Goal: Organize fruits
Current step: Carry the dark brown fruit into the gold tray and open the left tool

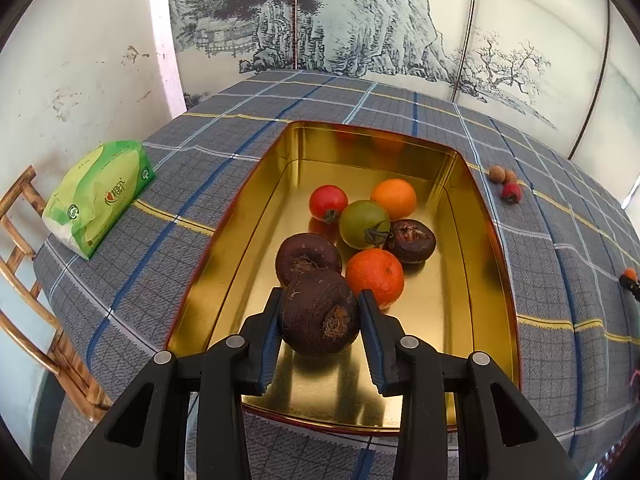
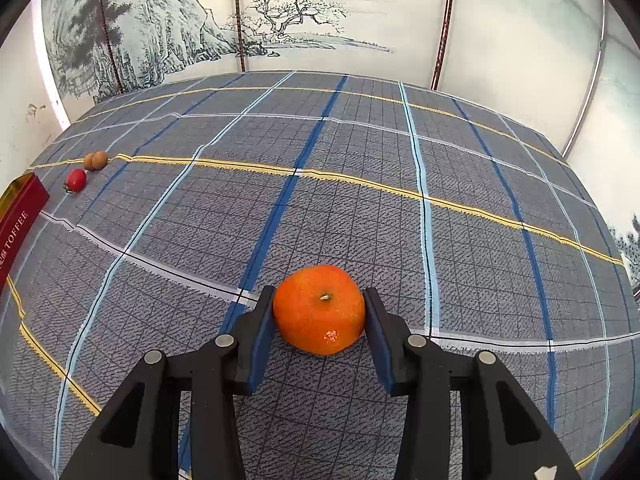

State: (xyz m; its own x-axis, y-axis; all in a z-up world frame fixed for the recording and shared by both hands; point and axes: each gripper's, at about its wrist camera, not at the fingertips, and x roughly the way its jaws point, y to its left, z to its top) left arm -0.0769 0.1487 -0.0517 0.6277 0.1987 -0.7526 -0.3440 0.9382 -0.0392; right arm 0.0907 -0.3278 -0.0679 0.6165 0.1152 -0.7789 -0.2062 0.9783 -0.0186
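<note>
In the left wrist view my left gripper (image 1: pixel 320 300) is shut on a dark brown water chestnut (image 1: pixel 320 314), held just above the floor of a gold tin (image 1: pixel 256 184). In the tin lie another brown chestnut (image 1: pixel 307 258), a third one (image 1: pixel 412 241), two oranges (image 1: pixel 375 276) (image 1: pixel 394 198), a green tomato (image 1: pixel 364 224) and a red tomato (image 1: pixel 328 202). In the right wrist view my right gripper (image 2: pixel 319 304) is shut on an orange mandarin (image 2: pixel 319 308) that rests on the checked tablecloth (image 2: pixel 360 200).
A green tissue pack (image 1: pixel 100 196) lies left of the tin. A red cherry tomato (image 2: pixel 76 180) and two small brown fruits (image 2: pixel 96 160) sit on the cloth beside the tin's red outer wall (image 2: pixel 20 216). A wooden chair (image 1: pixel 24 240) stands at the table's left edge.
</note>
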